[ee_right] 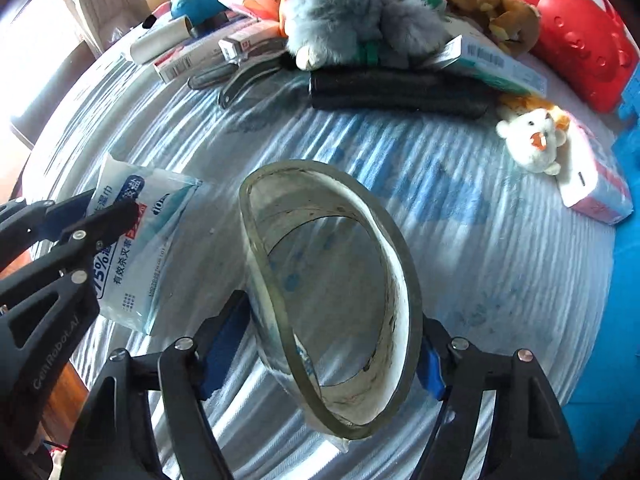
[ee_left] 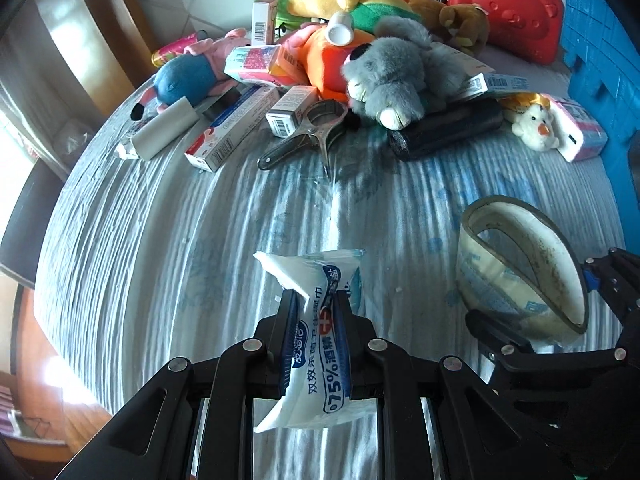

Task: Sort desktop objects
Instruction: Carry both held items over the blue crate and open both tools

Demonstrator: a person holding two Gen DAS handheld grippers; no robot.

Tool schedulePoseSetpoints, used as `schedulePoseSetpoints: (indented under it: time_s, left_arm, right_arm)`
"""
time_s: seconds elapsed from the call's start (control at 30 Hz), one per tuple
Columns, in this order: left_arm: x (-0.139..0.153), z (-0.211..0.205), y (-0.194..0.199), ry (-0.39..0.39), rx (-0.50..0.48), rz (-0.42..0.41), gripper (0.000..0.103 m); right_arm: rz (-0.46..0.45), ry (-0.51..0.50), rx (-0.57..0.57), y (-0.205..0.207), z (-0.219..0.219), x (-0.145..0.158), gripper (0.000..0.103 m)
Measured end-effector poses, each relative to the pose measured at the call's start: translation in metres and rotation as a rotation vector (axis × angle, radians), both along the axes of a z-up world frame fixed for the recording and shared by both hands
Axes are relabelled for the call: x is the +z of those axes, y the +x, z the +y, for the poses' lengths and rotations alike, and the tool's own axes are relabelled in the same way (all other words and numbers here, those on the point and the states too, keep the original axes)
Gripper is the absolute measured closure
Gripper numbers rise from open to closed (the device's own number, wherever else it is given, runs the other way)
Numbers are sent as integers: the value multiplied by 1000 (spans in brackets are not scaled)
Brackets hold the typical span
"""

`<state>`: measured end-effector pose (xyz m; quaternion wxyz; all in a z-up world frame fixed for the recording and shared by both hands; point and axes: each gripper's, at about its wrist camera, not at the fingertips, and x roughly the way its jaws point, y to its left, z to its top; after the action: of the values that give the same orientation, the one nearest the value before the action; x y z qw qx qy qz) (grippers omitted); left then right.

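My left gripper [ee_left: 316, 300] is shut on a white and blue pack of wet wipes [ee_left: 316, 344] and holds it above the striped cloth [ee_left: 200, 208]. The pack also shows in the right wrist view [ee_right: 152, 248], with the left gripper [ee_right: 108, 212] clamped on it. My right gripper [ee_right: 336, 320] is shut on a large roll of clear tape [ee_right: 332, 300], squeezed into an oval. The tape roll [ee_left: 520, 268] sits at the right in the left wrist view, with the right gripper's fingers [ee_left: 612, 284] around it.
A pile lies at the far side: a grey plush [ee_left: 396, 76], orange plush [ee_left: 320, 52], boxes [ee_left: 232, 128], a paper roll [ee_left: 164, 128], a black clip [ee_left: 316, 128], a black case [ee_left: 448, 128]. A small white plush [ee_right: 532, 140], red case [ee_right: 580, 32] and blue tray [ee_left: 600, 64] lie right.
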<state>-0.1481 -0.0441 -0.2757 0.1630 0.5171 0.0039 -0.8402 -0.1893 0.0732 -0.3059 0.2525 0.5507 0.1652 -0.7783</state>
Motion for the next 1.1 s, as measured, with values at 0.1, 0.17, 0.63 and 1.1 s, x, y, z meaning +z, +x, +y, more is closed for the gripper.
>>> schedulePoseSetpoints:
  time_s: [0.1, 0.17, 0.63, 1.1]
  left_arm:
    - [20, -4, 2, -21, 3, 50, 85]
    - [36, -9, 4, -28, 8, 89, 85]
    - [172, -20, 17, -64, -57, 404, 85]
    - [296, 90, 25, -40, -264, 671, 85]
  right_arm:
    - [44, -18, -7, 3, 4, 21, 30]
    - [83, -37, -14, 5, 6, 40, 30]
    - [429, -150, -99, 28, -17, 197, 30]
    - [764, -151, -350, 77, 93, 346, 31]
